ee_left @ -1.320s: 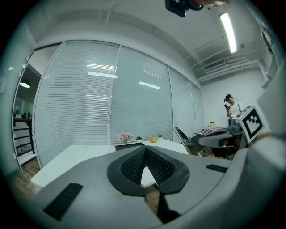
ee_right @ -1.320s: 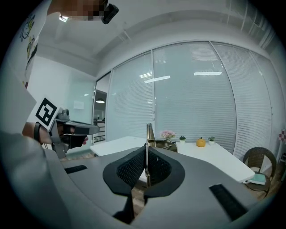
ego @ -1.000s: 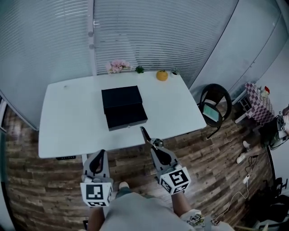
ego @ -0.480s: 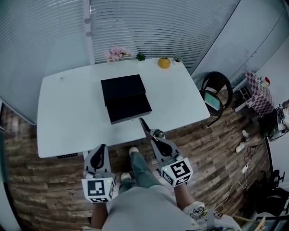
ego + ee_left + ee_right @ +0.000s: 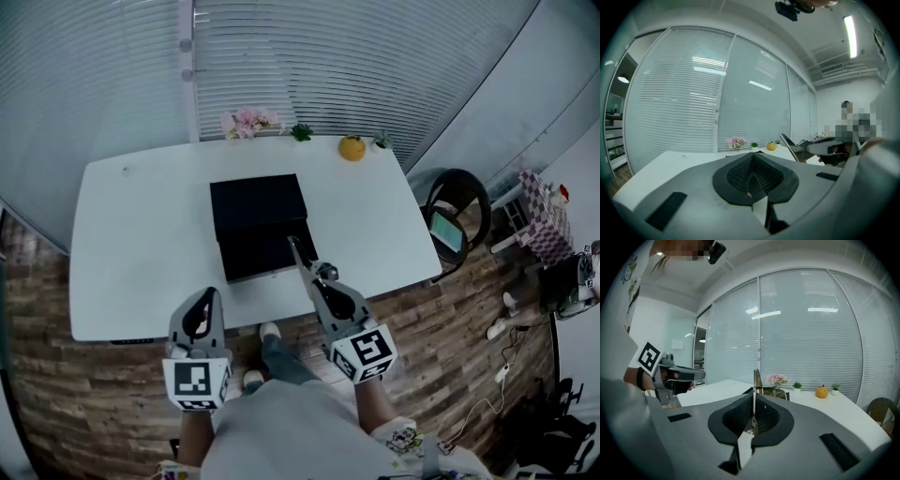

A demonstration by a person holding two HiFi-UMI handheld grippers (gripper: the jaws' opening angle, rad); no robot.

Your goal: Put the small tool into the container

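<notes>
**While pinched in the right gripper [image 5: 323, 279], the small tool [image 5: 756, 380] is held at the black container [image 5: 258, 202]**

Both grippers are held low in front of the person, at the near edge of the white table [image 5: 131, 244]. The right gripper is angled up-left toward the container, jaws pressed onto the tool. The left gripper [image 5: 206, 298] is held just off the table edge, jaws pressed together, nothing between them.

The container is set mid-table, well clear of every edge, with bare tabletop on both sides. Flowers [image 5: 248, 120] and an orange [image 5: 352, 147] are lined along the far edge.

The tool is seen as a thin, flat metallic strip. In the head view its tip is seen over the container's near right corner.
</notes>
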